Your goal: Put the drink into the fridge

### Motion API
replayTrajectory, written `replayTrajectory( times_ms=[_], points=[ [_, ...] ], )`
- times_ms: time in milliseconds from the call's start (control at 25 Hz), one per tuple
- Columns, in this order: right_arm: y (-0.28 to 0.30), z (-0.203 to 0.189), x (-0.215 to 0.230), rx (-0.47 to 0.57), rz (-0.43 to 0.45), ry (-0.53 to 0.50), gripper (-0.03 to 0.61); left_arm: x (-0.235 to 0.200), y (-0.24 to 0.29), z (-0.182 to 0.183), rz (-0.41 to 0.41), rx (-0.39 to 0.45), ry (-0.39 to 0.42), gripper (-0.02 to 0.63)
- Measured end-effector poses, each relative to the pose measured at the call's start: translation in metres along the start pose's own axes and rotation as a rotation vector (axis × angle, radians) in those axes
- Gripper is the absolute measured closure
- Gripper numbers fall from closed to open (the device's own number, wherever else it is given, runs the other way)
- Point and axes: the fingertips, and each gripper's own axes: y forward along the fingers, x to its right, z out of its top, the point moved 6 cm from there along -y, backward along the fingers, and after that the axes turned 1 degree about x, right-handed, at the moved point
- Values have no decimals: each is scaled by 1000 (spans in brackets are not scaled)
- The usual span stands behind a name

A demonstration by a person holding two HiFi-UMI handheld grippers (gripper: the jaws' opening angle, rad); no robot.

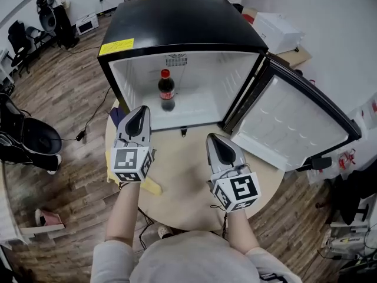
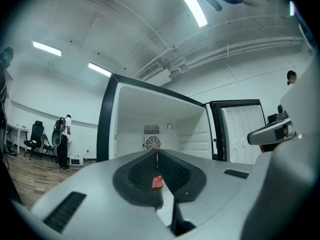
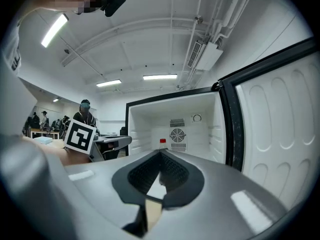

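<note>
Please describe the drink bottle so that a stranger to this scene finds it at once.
Start at the black mini fridge on the round wooden table, its door swung open. In its white compartment one cola bottle stands upright. Nothing else is inside; it has dark liquid, a red cap and a red label.

You hold your left tool (image 1: 142, 109) out in front of you, level, its nose pointing toward the far side. Its jaws are closed to a point with nothing gripped between them. Your right tool (image 1: 212, 139) lies level beside it on the right, apart from it and a little nearer to you, also nose to the far side. Its jaws meet at the tips and it, too, is empty. Each tool's marker cube sits at its near end, the left cube (image 1: 132, 164) and the right cube (image 1: 238, 191), facing up. Your left forearm (image 1: 122, 214) and right forearm (image 1: 240, 232) reach out bare from pale sleeves.
</note>
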Motion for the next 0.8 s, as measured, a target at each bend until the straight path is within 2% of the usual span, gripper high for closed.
replayTrajectory(
  times_ms=[320, 800],
  points=[
    [-21, 8, -29, 22, -1, -11, 568, 9, -56, 18, -34, 40, -30, 599],
    [-55, 17, -75, 58, -1, -25, 568, 14, -143, 43, -25, 96, -65, 598]
  ],
)
